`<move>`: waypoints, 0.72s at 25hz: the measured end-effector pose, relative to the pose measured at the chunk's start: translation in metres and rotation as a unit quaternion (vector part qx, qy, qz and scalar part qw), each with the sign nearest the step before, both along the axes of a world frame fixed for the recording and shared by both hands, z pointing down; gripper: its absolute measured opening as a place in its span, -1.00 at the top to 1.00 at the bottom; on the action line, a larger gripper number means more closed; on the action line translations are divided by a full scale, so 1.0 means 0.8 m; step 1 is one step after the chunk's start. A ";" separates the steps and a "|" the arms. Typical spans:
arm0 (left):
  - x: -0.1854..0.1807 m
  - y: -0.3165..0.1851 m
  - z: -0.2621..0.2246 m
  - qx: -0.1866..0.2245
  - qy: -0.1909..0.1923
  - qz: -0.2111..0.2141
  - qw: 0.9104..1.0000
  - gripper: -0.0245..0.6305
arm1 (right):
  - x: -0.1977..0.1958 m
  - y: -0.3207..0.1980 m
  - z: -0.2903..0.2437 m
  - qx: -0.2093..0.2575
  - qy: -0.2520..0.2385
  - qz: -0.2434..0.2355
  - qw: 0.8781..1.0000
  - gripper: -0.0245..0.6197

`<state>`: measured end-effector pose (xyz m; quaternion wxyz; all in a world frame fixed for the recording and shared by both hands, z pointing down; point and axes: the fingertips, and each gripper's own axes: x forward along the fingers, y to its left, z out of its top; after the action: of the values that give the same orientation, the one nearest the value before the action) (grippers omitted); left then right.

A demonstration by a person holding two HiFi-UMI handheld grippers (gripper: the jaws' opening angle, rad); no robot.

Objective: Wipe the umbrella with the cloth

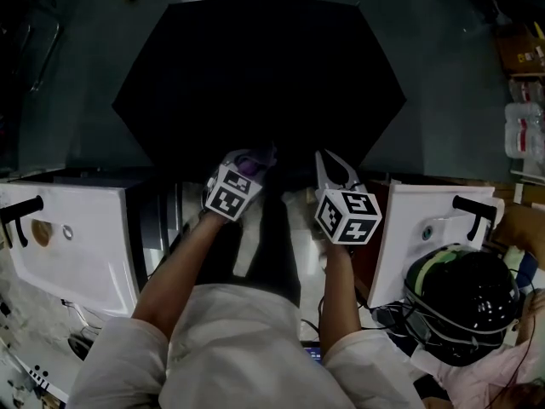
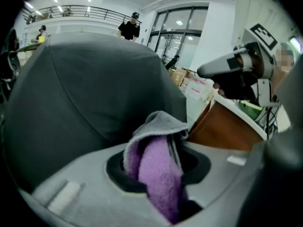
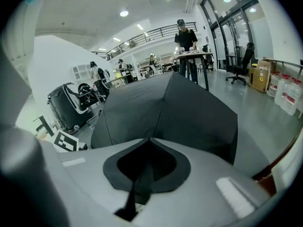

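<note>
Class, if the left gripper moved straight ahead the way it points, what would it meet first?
The left gripper would probably meet the open umbrella, just past the cloth in its fingers; depth unclear.

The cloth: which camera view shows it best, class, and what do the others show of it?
The left gripper view: the cloth, purple with a grey fold, shows close up, pinched in the left gripper. The head view shows only a purple scrap at the umbrella edge. The right gripper view shows none of it.
</note>
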<state>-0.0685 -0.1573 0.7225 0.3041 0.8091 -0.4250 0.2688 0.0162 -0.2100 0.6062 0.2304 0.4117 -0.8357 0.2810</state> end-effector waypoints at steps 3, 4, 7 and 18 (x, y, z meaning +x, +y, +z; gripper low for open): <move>0.010 0.014 0.015 -0.014 -0.002 0.012 1.000 0.52 | 0.003 0.005 0.008 -0.004 0.001 0.000 1.000 0.90; 0.013 0.019 0.020 -0.020 -0.002 0.014 1.000 0.52 | 0.003 0.005 0.010 -0.005 0.001 0.000 1.000 0.90; 0.024 0.035 0.036 -0.041 0.002 0.021 0.999 0.52 | 0.001 0.006 0.012 -0.008 0.001 0.002 1.000 0.90; 0.025 0.043 0.033 -0.053 0.006 0.029 0.998 0.51 | -0.007 -0.007 0.003 -0.004 0.000 -0.003 1.000 0.90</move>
<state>-0.0486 -0.1228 0.7486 0.3411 0.8054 -0.3845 0.2952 0.0109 -0.2153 0.6088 0.2331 0.4085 -0.8358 0.2833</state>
